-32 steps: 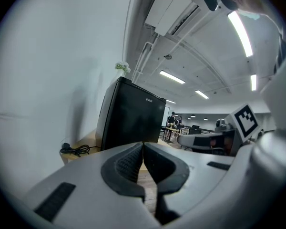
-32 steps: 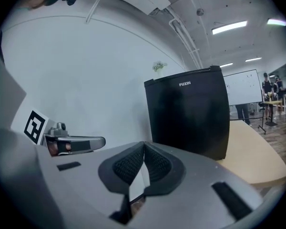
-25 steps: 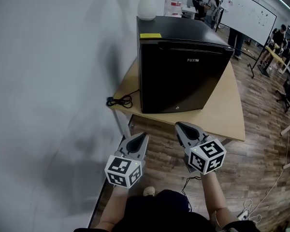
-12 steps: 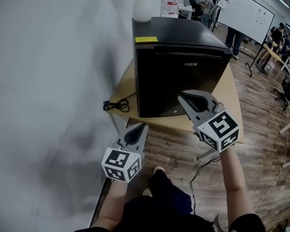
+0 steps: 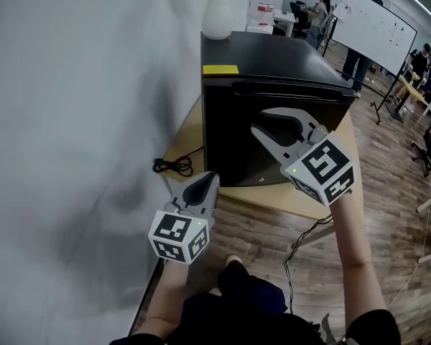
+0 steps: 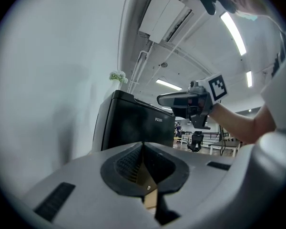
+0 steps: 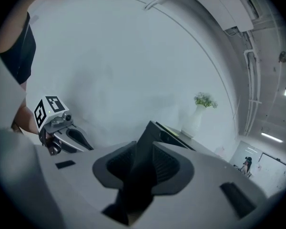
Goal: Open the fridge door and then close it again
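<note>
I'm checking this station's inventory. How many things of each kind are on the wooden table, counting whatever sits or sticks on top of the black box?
fridge: 1
vase: 1
yellow sticker: 1
cable: 1
Total: 4

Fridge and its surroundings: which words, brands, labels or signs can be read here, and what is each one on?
"FUXIN": white brand lettering on the black fridge door, read in the left gripper view.
Yellow label on the fridge top: no print legible.
Whiteboard in the background: marks too small to read.
White container with a red label behind the fridge: too blurred to read.
</note>
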Action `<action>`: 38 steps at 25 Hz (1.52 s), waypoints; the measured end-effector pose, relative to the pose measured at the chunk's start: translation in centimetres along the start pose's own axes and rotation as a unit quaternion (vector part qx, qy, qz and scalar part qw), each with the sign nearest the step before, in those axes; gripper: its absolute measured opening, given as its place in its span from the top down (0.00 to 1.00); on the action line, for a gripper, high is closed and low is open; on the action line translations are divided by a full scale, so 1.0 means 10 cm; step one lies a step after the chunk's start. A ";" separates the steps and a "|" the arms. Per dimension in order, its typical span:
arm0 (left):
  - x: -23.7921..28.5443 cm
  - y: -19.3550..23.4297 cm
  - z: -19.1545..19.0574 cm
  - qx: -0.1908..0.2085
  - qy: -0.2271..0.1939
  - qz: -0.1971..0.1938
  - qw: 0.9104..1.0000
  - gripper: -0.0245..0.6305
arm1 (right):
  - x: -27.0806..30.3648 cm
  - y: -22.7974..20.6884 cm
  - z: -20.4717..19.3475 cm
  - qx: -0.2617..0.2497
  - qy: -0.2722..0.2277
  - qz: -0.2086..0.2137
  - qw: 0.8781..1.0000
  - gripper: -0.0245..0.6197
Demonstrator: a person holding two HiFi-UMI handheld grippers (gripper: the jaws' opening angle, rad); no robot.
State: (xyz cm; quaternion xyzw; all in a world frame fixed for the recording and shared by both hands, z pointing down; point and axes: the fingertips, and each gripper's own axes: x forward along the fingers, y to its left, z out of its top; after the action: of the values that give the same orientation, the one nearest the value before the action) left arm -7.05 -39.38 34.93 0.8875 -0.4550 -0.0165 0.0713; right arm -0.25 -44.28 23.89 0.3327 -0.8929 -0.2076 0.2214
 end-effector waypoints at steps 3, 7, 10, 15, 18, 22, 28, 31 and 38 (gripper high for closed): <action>0.11 0.07 0.03 0.000 -0.002 0.004 1.000 0.95 | 0.10 -0.10 0.03 -0.024 0.007 0.009 1.000 0.81; 0.25 0.17 0.06 0.000 -0.006 0.008 1.000 0.95 | 0.25 -0.24 0.02 -0.062 0.025 0.015 0.998 0.79; 0.32 0.23 0.10 -0.001 -0.009 0.012 1.000 0.95 | 0.34 -0.30 0.02 -0.100 0.045 0.021 0.994 0.75; 0.39 0.36 0.15 -0.005 -0.015 0.023 1.000 0.95 | 0.48 -0.37 0.08 -0.154 0.063 0.032 0.986 0.75; 0.43 0.45 0.17 -0.007 -0.020 0.029 0.999 0.95 | 0.58 -0.35 0.07 -0.170 0.068 0.047 0.982 0.76; 0.47 0.55 0.18 -0.008 -0.023 0.036 0.999 0.95 | 0.71 -0.35 -0.08 -0.195 0.094 0.061 0.975 0.76; 0.50 0.60 0.20 -0.010 -0.022 0.039 0.999 0.95 | 0.77 -0.32 -0.19 -0.240 0.131 0.058 0.960 0.79; 0.52 0.61 0.20 -0.012 -0.023 0.040 0.999 0.95 | 0.77 -0.33 -0.18 -0.234 0.132 0.064 0.961 0.80; 0.52 0.59 0.17 -0.016 -0.024 0.040 0.999 0.95 | 0.77 -0.33 -0.20 -0.234 0.136 0.062 0.961 0.81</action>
State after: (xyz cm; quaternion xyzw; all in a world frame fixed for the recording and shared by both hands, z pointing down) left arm -8.94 -47.15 34.25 0.8665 -0.4917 -0.0425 0.0749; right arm -2.80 -52.31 25.81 0.2403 -0.7999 -0.3493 0.4248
